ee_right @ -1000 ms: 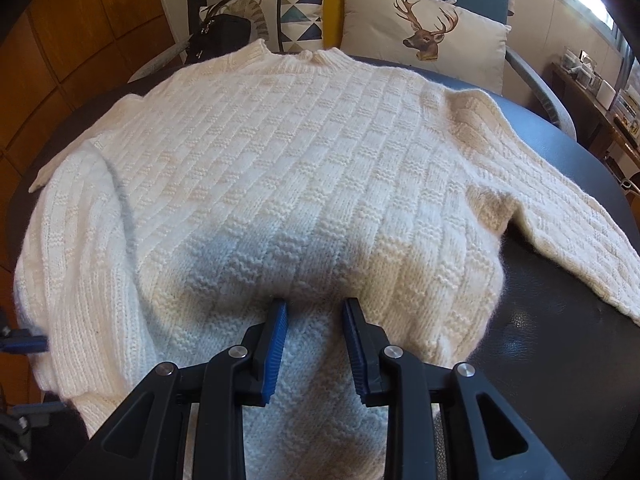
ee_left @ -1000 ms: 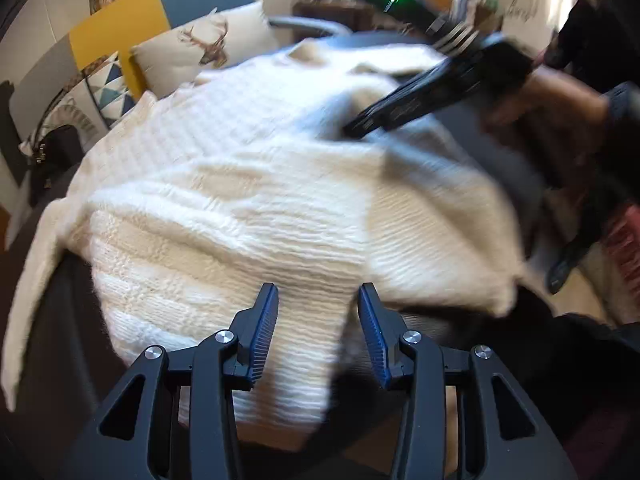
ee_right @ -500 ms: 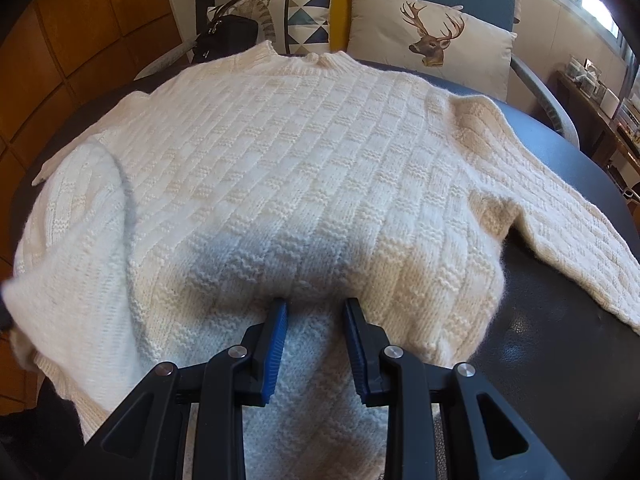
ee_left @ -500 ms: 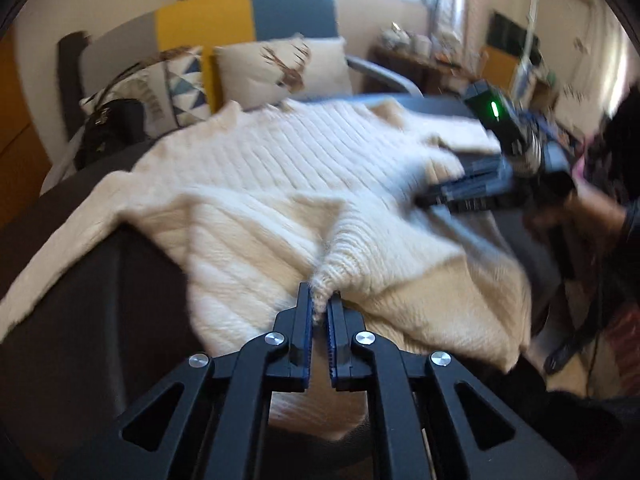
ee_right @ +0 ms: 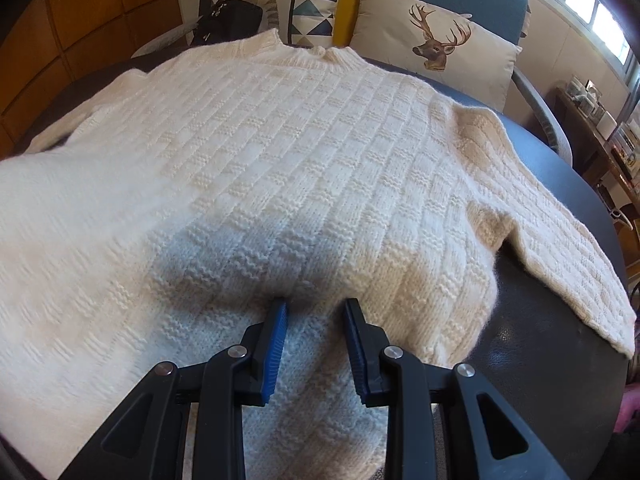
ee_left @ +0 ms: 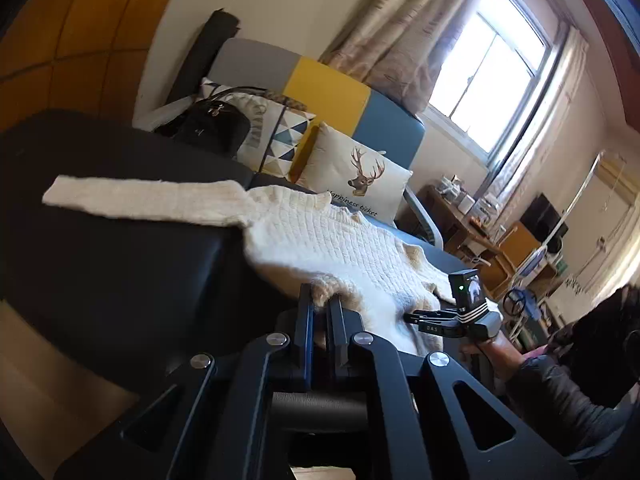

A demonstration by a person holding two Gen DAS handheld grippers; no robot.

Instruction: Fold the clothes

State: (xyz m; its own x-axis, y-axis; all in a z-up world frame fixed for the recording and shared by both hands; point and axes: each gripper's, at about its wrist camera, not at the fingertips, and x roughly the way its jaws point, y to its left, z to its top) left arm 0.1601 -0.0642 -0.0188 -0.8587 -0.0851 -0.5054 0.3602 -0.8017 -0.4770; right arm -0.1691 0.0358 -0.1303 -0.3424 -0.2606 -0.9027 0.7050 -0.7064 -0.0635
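A cream cable-knit sweater [ee_right: 300, 152] lies face-down-flat on a dark round table [ee_right: 540, 360], collar toward the sofa. My left gripper [ee_left: 322, 300] is shut on a bunched bit of the sweater's [ee_left: 328, 240] edge and holds it lifted, tilted over. In the right wrist view that lifted side shows as a blurred fold at the left. One sleeve [ee_left: 140, 200] trails flat on the table [ee_left: 120, 260]. My right gripper [ee_right: 316, 308] stands open, its tips resting on the sweater's lower middle with nothing pinched. It also shows in the left wrist view as the right gripper [ee_left: 424, 316], held by a hand.
A sofa behind the table carries a deer cushion [ee_right: 436, 44], a triangle-pattern cushion [ee_right: 316, 4] and a black handbag [ee_right: 228, 20]. The other sleeve [ee_right: 560, 240] stretches toward the table's right edge. A person's dark sleeve [ee_left: 560, 384] is at the right, a cluttered desk [ee_left: 472, 220] beyond.
My left gripper shut on the sweater's edge, then rose and rolled, carrying that side up and across. The right gripper stayed in place on the knit.
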